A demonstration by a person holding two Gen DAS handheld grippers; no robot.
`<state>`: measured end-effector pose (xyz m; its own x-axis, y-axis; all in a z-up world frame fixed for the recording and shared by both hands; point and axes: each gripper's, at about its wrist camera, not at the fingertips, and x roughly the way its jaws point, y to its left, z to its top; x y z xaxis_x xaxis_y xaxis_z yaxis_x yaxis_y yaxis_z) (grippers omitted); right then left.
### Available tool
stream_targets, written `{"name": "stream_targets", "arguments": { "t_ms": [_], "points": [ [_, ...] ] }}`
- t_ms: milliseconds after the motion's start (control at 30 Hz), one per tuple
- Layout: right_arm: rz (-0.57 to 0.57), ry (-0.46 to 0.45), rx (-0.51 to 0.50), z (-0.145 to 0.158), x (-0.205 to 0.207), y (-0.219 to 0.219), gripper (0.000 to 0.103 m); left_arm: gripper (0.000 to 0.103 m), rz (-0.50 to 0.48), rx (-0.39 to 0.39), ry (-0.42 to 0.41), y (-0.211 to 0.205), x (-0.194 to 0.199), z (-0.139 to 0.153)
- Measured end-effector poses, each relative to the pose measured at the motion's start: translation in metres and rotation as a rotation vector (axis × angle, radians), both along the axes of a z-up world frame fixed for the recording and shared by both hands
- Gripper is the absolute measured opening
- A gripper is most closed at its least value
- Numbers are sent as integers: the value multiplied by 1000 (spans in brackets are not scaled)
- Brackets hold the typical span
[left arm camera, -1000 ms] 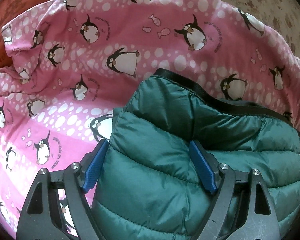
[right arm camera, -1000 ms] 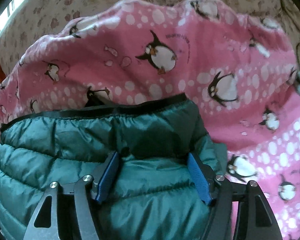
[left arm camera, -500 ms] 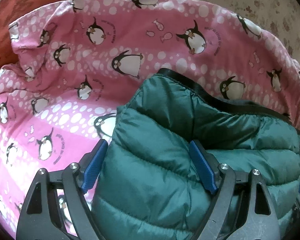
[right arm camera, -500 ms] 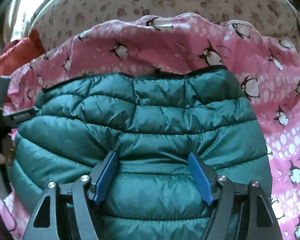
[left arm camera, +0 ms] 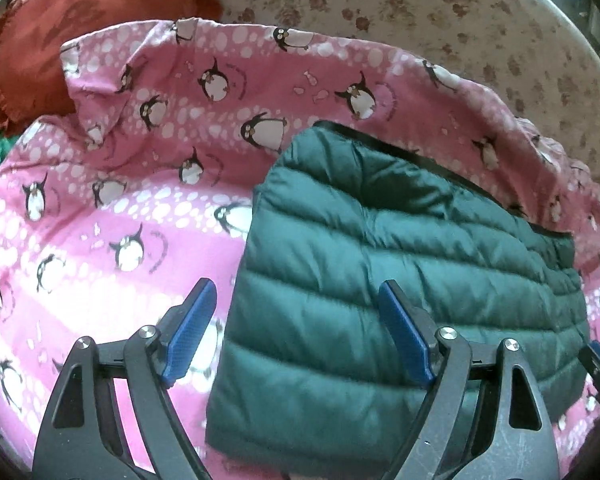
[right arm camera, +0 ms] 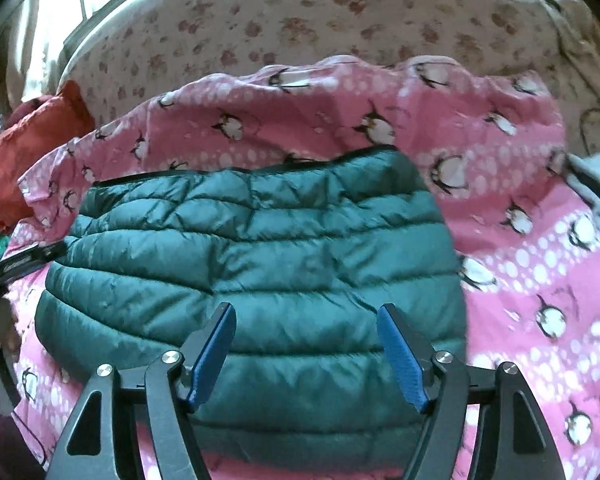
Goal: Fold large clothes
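Bed with flowered sheet (left arm camera: pixel 440 12), pink penguin blanket (left arm camera: pixel 100 208) spread across. Folded green quilted jacket (left arm camera: pixel 380 264) lying on blanket, toward its far edge. Left gripper (left arm camera: pixel 296 336) fingers spread wide, holding nothing. Right gripper (right arm camera: pixel 306 354) fingers likewise apart, empty. Red cushion (left arm camera: pixel 80 28) at far left corner.

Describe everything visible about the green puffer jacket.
The green puffer jacket is dark teal, shiny and quilted in horizontal padded channels, the fabric looking like slick nylon. It lies folded into a compact, roughly rectangular bundle, flat on the pink penguin-print sheet. A narrow black trim runs along its far edge. No sleeves, hood or zip show. Both views look down on it past open blue-padded jaws that are not clamping it; nothing but the sheet beneath visibly touches it.
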<state>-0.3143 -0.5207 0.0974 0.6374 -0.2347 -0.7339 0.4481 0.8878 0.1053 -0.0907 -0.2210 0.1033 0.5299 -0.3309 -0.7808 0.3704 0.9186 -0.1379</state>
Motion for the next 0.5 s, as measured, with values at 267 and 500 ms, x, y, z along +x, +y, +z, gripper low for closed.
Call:
{"name": "stream_targets", "arguments": {
  "t_ms": [267, 500],
  "points": [
    [-61, 49, 14, -27, -9, -15, 71, 84, -14, 29, 27, 6, -16, -20],
    [-62, 66, 14, -38, -7, -12, 71, 84, -13, 44, 23, 5, -20, -27]
  ]
}}
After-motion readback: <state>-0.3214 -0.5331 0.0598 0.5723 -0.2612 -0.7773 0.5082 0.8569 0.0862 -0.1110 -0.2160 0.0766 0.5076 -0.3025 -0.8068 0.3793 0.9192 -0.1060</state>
